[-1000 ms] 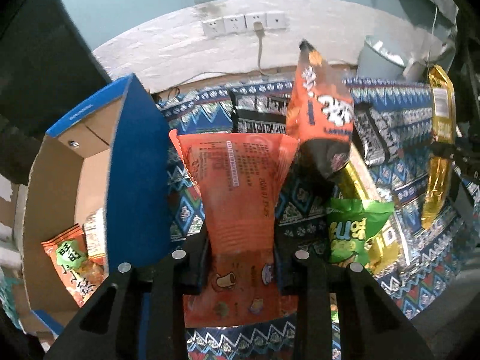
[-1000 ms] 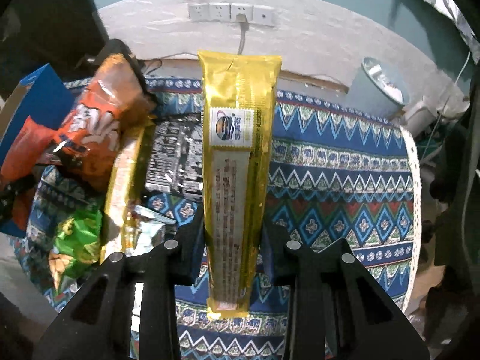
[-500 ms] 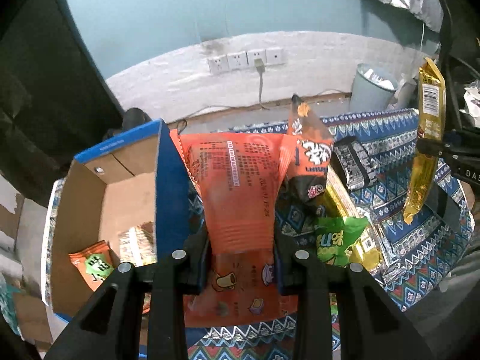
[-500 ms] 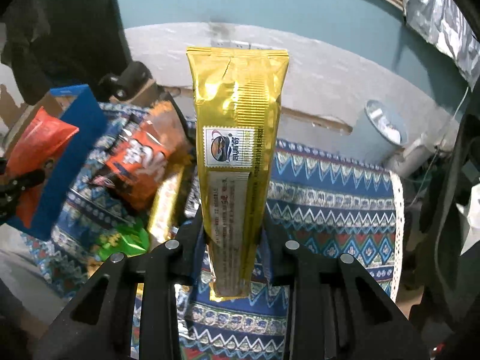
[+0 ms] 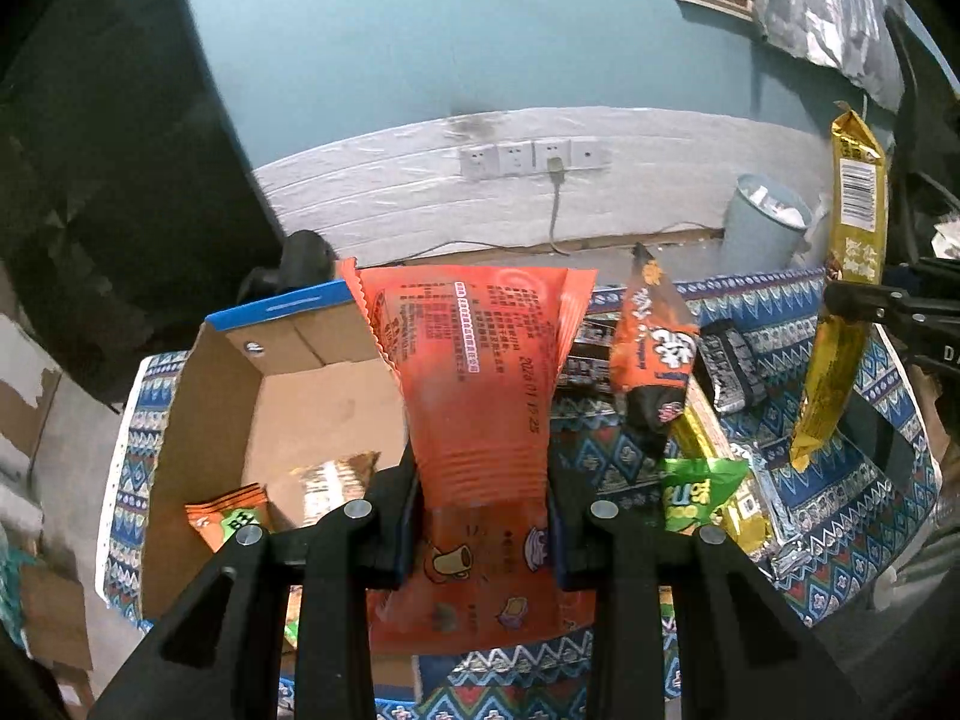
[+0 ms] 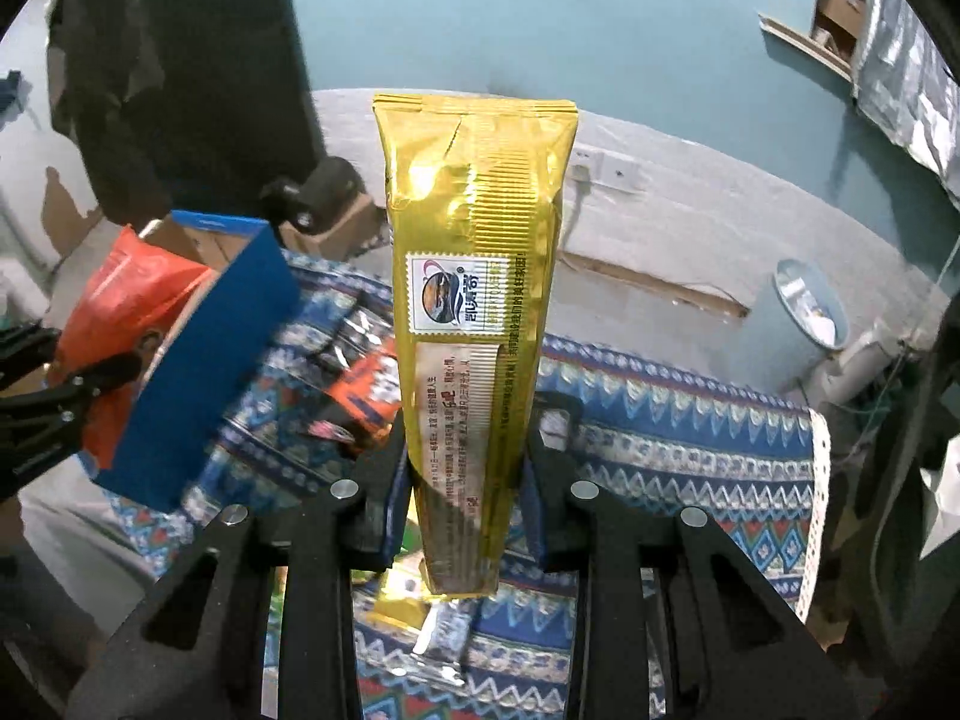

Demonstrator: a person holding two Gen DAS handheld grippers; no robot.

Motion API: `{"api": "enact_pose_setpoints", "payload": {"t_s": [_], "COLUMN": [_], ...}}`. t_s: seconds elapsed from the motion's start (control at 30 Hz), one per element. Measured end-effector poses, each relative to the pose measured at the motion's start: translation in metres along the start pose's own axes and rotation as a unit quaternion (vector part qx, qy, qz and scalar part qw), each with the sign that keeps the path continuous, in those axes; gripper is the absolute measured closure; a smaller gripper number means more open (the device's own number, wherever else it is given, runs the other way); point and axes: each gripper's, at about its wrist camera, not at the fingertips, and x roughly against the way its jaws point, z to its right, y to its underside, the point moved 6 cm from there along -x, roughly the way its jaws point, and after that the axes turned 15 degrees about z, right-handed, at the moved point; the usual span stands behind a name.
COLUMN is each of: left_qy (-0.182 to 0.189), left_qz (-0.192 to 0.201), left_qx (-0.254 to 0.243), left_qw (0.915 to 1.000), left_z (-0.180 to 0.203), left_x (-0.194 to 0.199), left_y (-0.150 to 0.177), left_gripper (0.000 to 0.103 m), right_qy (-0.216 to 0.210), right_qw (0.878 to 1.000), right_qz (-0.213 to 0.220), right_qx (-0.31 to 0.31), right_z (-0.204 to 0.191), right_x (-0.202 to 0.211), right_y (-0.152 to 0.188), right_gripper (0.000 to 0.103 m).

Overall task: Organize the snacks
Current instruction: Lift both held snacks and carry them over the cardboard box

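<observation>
My left gripper (image 5: 483, 516) is shut on an orange snack bag (image 5: 480, 396), held upright above the right wall of the open cardboard box (image 5: 210, 396). The box has blue outer sides and holds an orange-green packet (image 5: 231, 522) and a brown packet (image 5: 333, 480). My right gripper (image 6: 468, 474) is shut on a long gold snack pack (image 6: 474, 300), held upright above the patterned cloth; it also shows in the left wrist view (image 5: 840, 324). The orange bag (image 6: 129, 300) and box (image 6: 204, 360) show at the left of the right wrist view.
On the blue patterned tablecloth (image 5: 840, 492) lie an orange-black chip bag (image 5: 651, 348), a green bag (image 5: 696, 492), black-silver packets (image 5: 729, 366) and gold packs. A grey bin (image 5: 762, 222) stands by the wall. A dark cabinet stands at the left.
Both grippers have risen with their snacks. The left one has moved left toward the box, so more of its inside shows. The right one has lifted the gold pack well above the cloth.
</observation>
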Motion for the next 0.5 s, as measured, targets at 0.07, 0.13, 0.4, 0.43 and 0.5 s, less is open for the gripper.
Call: {"api": "enact_pose_setpoints", "payload": {"t_s": [0.07, 0.13, 0.4, 0.43, 0.5], "left_qy": [-0.007, -0.012, -0.034, -0.037, -0.043], "left_qz": [0.002, 0.002, 0.002, 0.002, 0.0], "left_qx": [0.008, 0.018, 0.047, 0.049, 0.057], "left_qw": [0.9999, 0.9998, 0.9983, 0.9981, 0.9975], "left_z": [-0.011, -0.022, -0.064, -0.068, -0.08], "left_x": [0.002, 0.003, 0.008, 0.008, 0.008], "left_y": [0.0, 0.0, 0.008, 0.009, 0.014], "left_gripper": [0.07, 0.07, 0.07, 0.07, 0.07], "right_qy": [-0.01, -0.02, -0.061, -0.066, -0.074], "right_qw": [1.0, 1.0, 0.998, 0.997, 0.997], "right_qz": [0.002, 0.005, 0.016, 0.017, 0.018], "right_qx": [0.0, 0.001, 0.018, 0.022, 0.028], "right_z": [-0.008, -0.018, -0.072, -0.081, -0.095], "right_x": [0.0, 0.0, -0.006, -0.007, -0.011], "right_y": [-0.005, -0.012, -0.041, -0.045, -0.051], "right_gripper": [0.074, 0.074, 0.074, 0.074, 0.074]}}
